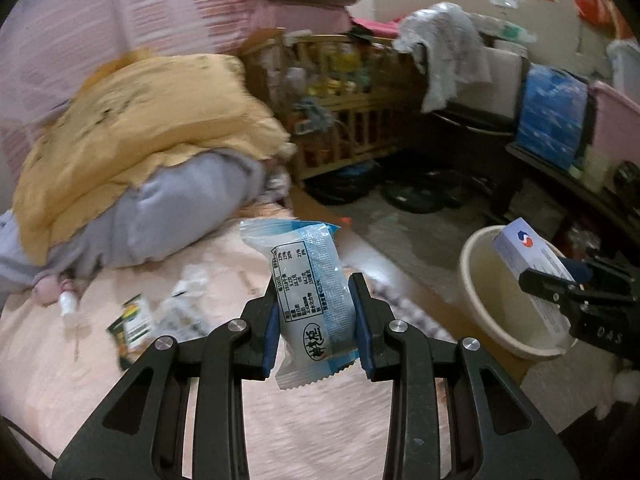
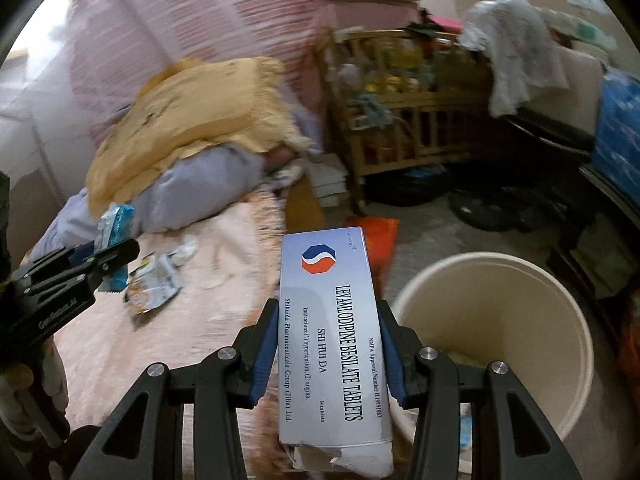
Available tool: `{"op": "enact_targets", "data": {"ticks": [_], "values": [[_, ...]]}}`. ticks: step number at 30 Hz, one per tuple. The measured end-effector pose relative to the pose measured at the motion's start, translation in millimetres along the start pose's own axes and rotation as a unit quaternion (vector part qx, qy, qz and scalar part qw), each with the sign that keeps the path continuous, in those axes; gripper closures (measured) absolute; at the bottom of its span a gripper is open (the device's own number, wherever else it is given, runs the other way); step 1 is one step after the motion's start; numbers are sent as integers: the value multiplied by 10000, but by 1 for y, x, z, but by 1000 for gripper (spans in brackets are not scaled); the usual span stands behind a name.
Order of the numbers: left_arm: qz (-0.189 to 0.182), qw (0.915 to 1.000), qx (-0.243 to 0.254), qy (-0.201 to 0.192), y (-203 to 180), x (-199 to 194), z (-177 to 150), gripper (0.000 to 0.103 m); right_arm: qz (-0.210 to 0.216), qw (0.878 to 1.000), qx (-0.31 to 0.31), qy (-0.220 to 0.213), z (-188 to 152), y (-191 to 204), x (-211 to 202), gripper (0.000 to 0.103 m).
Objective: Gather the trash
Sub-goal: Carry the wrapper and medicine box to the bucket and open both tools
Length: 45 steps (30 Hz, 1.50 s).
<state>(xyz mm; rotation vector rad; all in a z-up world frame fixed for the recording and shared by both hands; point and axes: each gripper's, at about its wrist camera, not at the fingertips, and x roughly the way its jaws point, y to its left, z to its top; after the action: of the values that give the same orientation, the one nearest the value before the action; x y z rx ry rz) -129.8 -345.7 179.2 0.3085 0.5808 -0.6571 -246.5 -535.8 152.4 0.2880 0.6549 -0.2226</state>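
My left gripper (image 1: 316,296) is shut on a blue and white snack wrapper (image 1: 308,280) and holds it above the pink bed (image 1: 120,380); it also shows at the left of the right wrist view (image 2: 116,258). My right gripper (image 2: 328,320) is shut on a white tablet box (image 2: 330,336) at the bed's edge, beside the cream bin (image 2: 500,320). In the left wrist view the box (image 1: 524,256) hangs over the bin (image 1: 480,280). More wrappers (image 1: 136,324) lie on the bed, also seen in the right wrist view (image 2: 154,284).
A yellow quilt (image 1: 140,120) on grey bedding (image 1: 160,216) lies at the bed's head. A wooden crib (image 1: 340,100) full of things stands beyond. An orange bag (image 2: 380,240) lies on the floor by the bin. Shelves and a blue pack (image 1: 552,116) are at the right.
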Motion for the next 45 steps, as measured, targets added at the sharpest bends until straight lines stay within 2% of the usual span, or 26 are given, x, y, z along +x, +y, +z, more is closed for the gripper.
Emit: {"op": "enact_targets", "data": {"ticks": [7,11,22,31,34,35,36,40,45], "values": [[-372,9987,321,165,-51,25,9,74,-455,9981,424,4,-6,-53,-5,58],[-553,9973,401,286,-72,39,12,74,-568,9962,652,29,-12,-75,-6,58],[-1168,9907,399,567,-119,75,24,74,-920,9904,1030,84,-20,-114,-2,58],[-2033,9756,42,833,-141,101,34,73,-1100,9870,1160,129,-20,-123,7,57],[-2257,9694,-43,968,-145,108,35,64,-1288,9838,1241,100,-20,-126,7,52],[-2294,9681,-76,1003,-146,109,34,54,-1296,9830,1295,122,-20,-128,8,48],[-2321,9672,-110,1029,-145,109,34,49,-1289,9825,1337,138,-21,-130,8,47],[-2227,9695,-17,1022,-141,104,34,48,-1257,9819,1411,152,-22,-133,9,43],[-1868,9780,37,926,-122,94,32,48,-1140,9852,1269,194,-21,-124,13,43]]}}
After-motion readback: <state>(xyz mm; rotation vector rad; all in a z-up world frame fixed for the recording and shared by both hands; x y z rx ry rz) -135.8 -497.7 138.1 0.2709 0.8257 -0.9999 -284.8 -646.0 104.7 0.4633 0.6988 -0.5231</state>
